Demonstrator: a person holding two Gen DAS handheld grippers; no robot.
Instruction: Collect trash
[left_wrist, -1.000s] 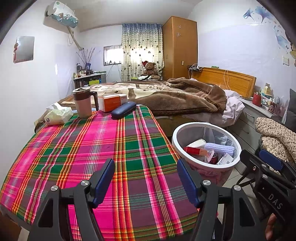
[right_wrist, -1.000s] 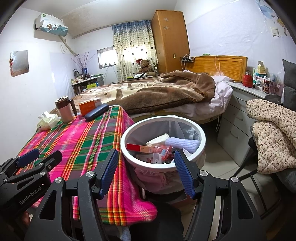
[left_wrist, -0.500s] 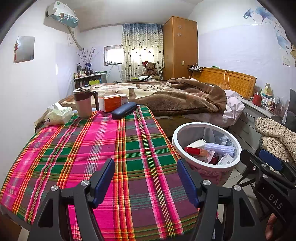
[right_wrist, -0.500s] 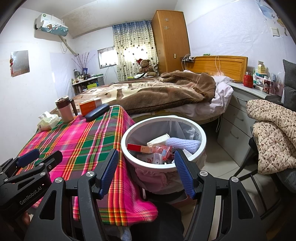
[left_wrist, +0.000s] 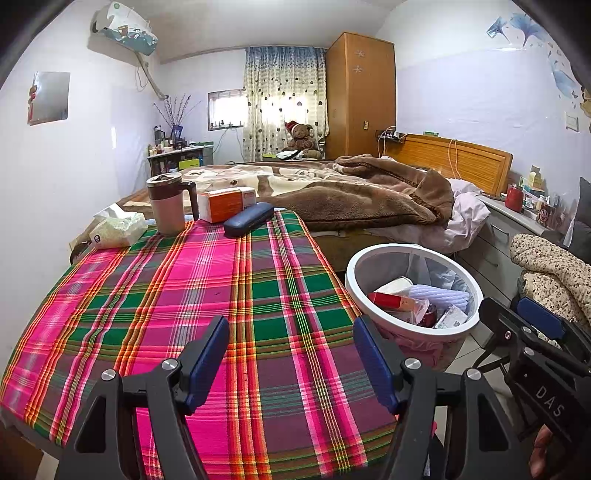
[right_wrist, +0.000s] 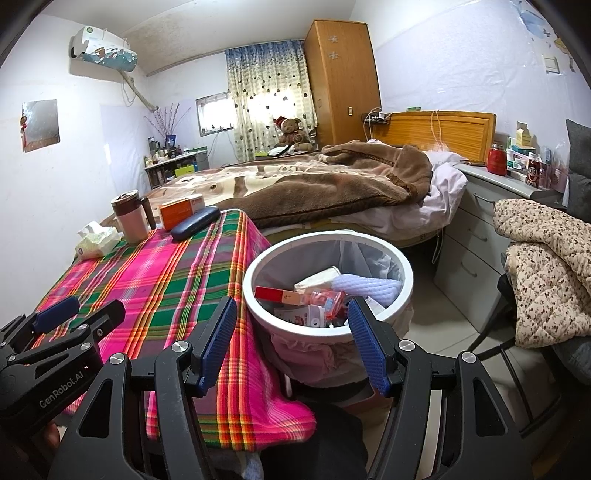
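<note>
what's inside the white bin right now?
The bin holds a red box, a white ribbed foam sleeve, a pale carton and crinkly wrappers. Anything beneath that top layer is hidden.

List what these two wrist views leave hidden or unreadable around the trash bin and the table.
- Trash bin bottom, right wrist view: buried under packaging.
- Bin's lower body, both views: hidden by the right gripper and the tablecloth.
- Orange box print: too small to read.
- Floor under the table: covered by the cloth.
- Left gripper handle, left wrist view: cut off by the bottom edge.
</note>
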